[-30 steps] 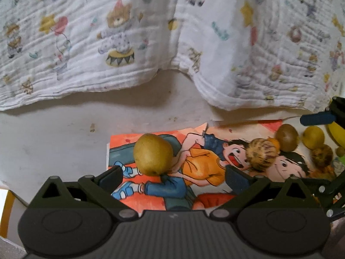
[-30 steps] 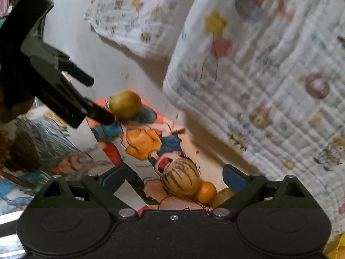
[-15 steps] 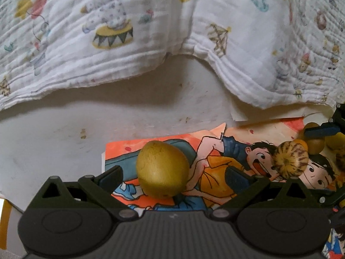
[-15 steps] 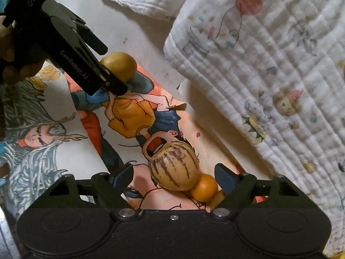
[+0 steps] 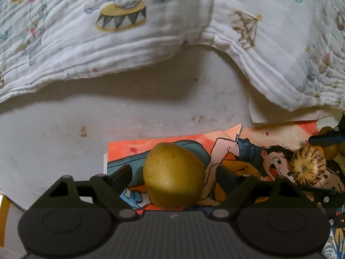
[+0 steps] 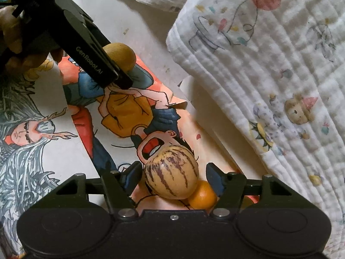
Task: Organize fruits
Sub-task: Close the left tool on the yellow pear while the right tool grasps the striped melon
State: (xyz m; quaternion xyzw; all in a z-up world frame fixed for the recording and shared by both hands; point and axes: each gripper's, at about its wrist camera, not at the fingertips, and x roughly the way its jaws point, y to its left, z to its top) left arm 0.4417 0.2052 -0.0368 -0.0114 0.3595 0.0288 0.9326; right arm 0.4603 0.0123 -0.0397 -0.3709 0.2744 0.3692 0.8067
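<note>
While our left gripper (image 5: 173,173) points down at the table, its jaws stand apart on either side of the yellow-brown fruit (image 5: 174,176), with a gap showing on each side, and they have just been closing in on it. That fruit lies on the left end of a cartoon poster (image 6: 127,112). Our right gripper (image 6: 173,172) frames the striped fruit (image 6: 171,171); its jaws have also just been closing, the left pad looks right at the skin and the right pad shows a sliver of gap, so we cannot tell whether it grips yet. A small orange fruit (image 6: 203,195) touches the striped one from the right. Compared with a second ago, both fruits fill far more of each view and sit deeper between the fingers. The poster covers a worn pale table (image 5: 151,112), and a white printed cloth (image 5: 151,32) lies rumpled beyond it.
</note>
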